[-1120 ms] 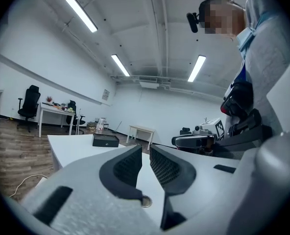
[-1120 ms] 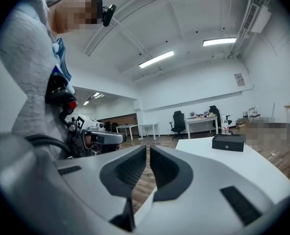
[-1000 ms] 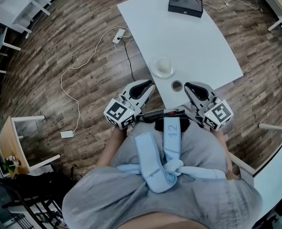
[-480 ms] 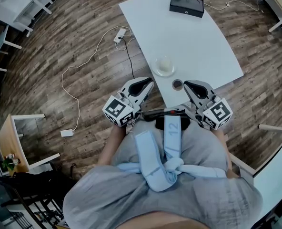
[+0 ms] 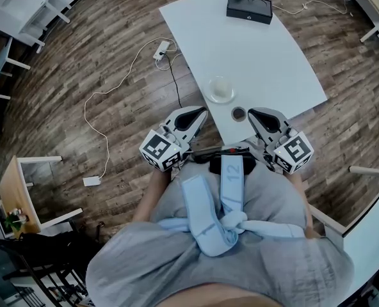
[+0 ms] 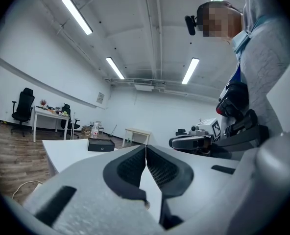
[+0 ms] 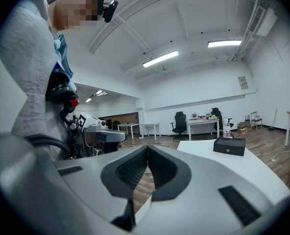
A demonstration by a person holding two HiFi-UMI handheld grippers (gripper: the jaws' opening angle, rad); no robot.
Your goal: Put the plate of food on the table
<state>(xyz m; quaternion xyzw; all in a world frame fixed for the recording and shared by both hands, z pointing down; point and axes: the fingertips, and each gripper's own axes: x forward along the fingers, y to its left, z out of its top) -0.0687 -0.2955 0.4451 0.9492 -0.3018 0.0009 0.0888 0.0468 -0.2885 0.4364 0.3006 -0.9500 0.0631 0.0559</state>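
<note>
Grey cloth and a pale blue strap (image 5: 231, 184) at our waist fill the near part of the head view, and just beyond them we hold both tools level, side by side. On the left gripper (image 5: 198, 114) the jaws are closed, their dark pads meeting at the tips with nothing between them. The right gripper (image 5: 255, 116) is the same, pads pressed together and empty. Just ahead starts the white counter (image 5: 266, 50), with a small dark round fitting (image 5: 239, 114) at its near edge between the two grippers. Beyond that the plate of food (image 5: 219, 89) sits on the counter, apart from both tools. A black box (image 5: 248, 7) lies at the far end, and a white cable (image 5: 106, 91) trails over the wooden floor (image 5: 61, 75) to our left.
</note>
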